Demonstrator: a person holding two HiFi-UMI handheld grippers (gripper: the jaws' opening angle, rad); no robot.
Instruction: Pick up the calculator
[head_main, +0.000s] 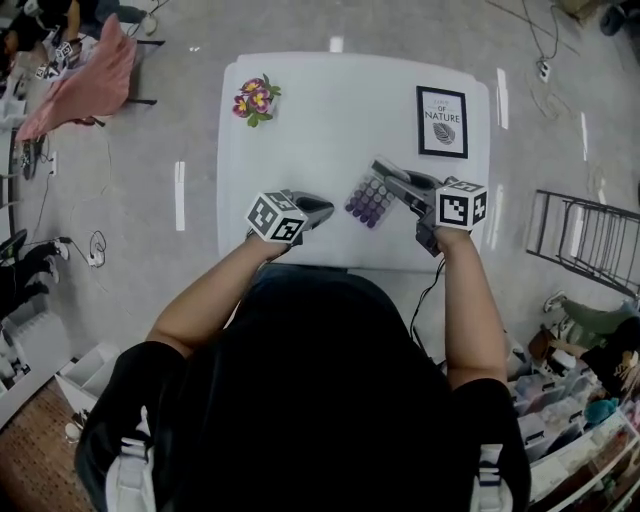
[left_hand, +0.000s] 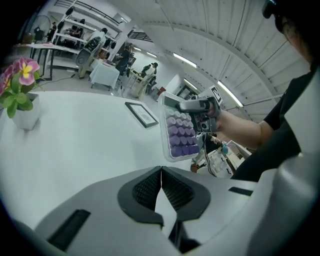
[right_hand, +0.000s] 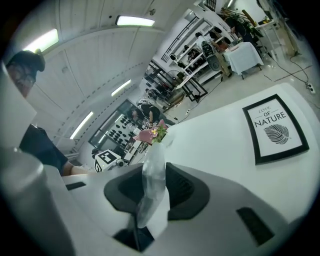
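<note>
The white rectangular table (head_main: 330, 110) is lying bare across its centre and near edge. The right gripper (head_main: 385, 176) is pinching the clear-cased calculator with round purple keys (head_main: 368, 200), tilted above the table's near right. The left gripper (head_main: 322, 208), jaws pressed together, is holding nothing. A pink potted flower (head_main: 255, 100) is standing far left and a black-framed print (head_main: 442, 122) is lying far right.

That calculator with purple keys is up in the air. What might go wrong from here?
The right gripper pinches the calculator near one end only, so it might twist or slip out. It hangs above the white table, so a drop could crack it. The left gripper is shut and empty, giving no support.
</note>
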